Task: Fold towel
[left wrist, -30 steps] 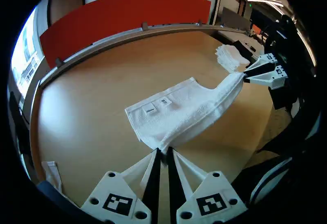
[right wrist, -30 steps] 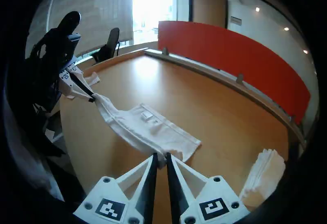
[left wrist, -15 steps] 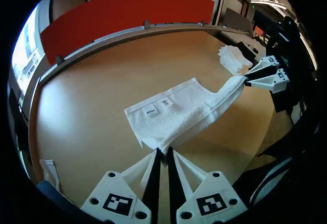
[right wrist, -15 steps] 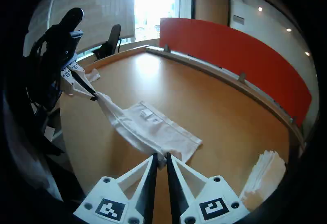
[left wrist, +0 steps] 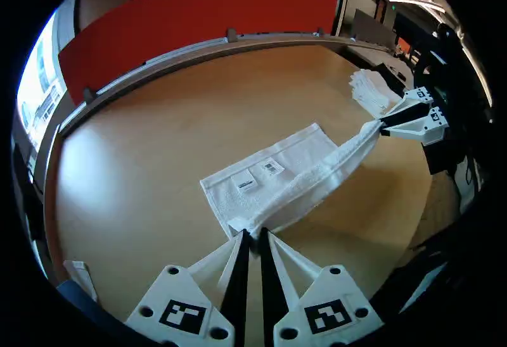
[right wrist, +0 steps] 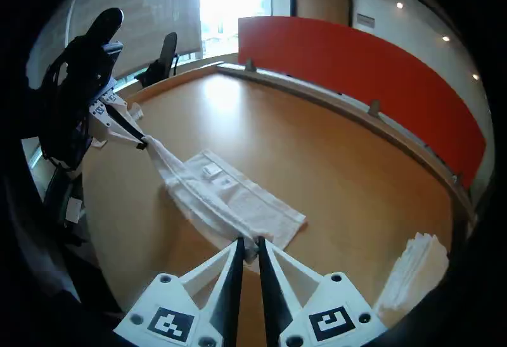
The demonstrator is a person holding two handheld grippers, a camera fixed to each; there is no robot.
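A white towel [left wrist: 279, 173] lies partly on the wooden table [left wrist: 158, 151], with two small labels on its upper face. Its near edge is lifted off the table between the two grippers. My left gripper [left wrist: 253, 236] is shut on one corner of the towel at the bottom of the left gripper view. The right gripper [left wrist: 382, 127] pinches the other corner at the right of that view. In the right gripper view the towel [right wrist: 231, 198] runs from my right gripper [right wrist: 249, 249] up to the left gripper [right wrist: 143, 142], held by a dark-sleeved arm.
A stack of folded white towels [left wrist: 374, 90] [right wrist: 412, 274] lies near the table's edge. A red partition [left wrist: 190, 18] [right wrist: 367, 68] runs along the far side of the table. An office chair [right wrist: 166, 56] stands by the window. A small white cloth [left wrist: 79, 274] lies at the near left edge.
Both grippers have carried the lifted edge forward over the towel, so the flat part on the table looks narrower and the raised fold is tauter. Both stay shut on their corners.
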